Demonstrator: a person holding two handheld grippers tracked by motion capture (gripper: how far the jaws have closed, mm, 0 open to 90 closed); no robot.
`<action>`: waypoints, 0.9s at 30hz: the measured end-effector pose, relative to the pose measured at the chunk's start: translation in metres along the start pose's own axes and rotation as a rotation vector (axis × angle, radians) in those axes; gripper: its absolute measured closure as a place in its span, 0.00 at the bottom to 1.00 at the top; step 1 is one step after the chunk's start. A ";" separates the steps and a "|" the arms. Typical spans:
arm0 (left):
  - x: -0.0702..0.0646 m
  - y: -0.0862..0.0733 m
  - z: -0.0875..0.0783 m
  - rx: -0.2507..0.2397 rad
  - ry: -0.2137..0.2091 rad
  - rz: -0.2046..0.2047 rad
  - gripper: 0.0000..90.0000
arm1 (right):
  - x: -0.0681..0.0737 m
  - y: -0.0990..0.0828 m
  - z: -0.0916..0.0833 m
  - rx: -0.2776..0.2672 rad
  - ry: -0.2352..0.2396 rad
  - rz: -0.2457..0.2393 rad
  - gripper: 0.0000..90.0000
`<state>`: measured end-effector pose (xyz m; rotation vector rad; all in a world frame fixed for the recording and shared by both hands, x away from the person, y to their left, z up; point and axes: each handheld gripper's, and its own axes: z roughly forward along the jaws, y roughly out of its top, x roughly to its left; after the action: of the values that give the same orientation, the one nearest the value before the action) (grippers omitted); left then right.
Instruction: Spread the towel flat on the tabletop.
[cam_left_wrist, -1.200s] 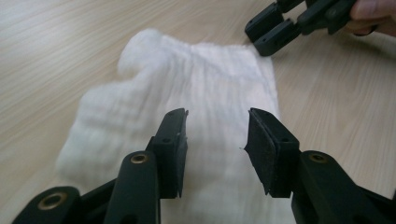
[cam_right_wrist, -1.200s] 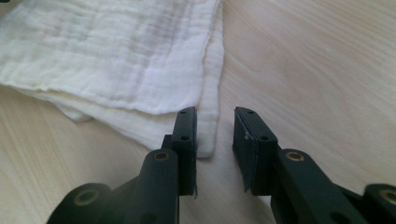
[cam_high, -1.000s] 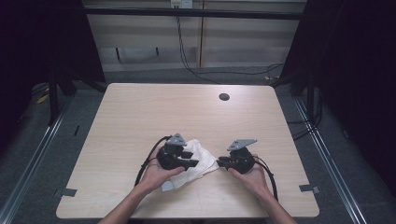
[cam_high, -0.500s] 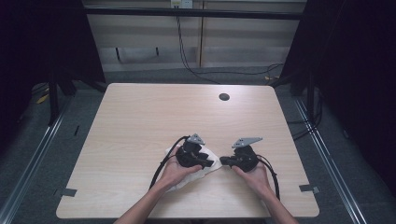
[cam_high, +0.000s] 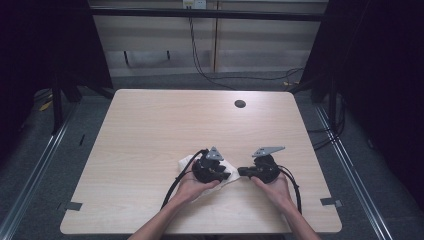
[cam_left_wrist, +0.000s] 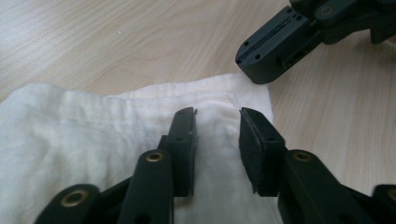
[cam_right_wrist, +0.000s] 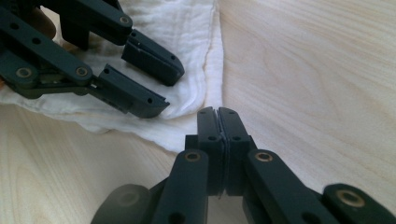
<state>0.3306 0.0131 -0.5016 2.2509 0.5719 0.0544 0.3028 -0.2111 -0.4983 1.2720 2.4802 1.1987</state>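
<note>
A white cloth (cam_high: 187, 162) lies crumpled near the table's front middle. In the left gripper view the cloth (cam_left_wrist: 93, 126) spreads under my left gripper (cam_left_wrist: 217, 116). Its jaws have just been closing and stand a little apart, with a fold of cloth between them and the pads not pressing it. In the high view the left gripper (cam_high: 226, 175) sits on the cloth's right part. My right gripper (cam_right_wrist: 218, 112) is shut, its tips at the cloth's (cam_right_wrist: 187, 28) right hem; whether they pinch it I cannot tell. The two grippers nearly meet tip to tip.
The light wooden table (cam_high: 150, 125) has a round dark cable hole (cam_high: 240, 104) at the back right. Cables trail from both grippers toward the front edge. Grey tape marks (cam_high: 73, 205) sit near the front corners. Dark floor and rails surround the table.
The left gripper moved right across the cloth toward the right gripper and lowered onto it, and its jaws narrowed. The right gripper stayed in place.
</note>
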 end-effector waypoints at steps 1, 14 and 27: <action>0.001 0.000 0.000 -0.001 -0.009 -0.002 0.82 | 0.000 0.000 0.000 -0.001 0.001 -0.002 0.99; 0.009 0.003 -0.025 -0.057 -0.097 -0.075 0.96 | 0.001 0.001 -0.001 -0.013 0.022 -0.007 0.99; 0.011 0.002 -0.046 -0.085 -0.109 -0.071 0.98 | 0.001 0.000 -0.003 0.006 -0.010 -0.018 0.99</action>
<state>0.3310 0.0482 -0.4706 2.1352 0.5798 -0.0783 0.3006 -0.2128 -0.4961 1.2510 2.4850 1.1787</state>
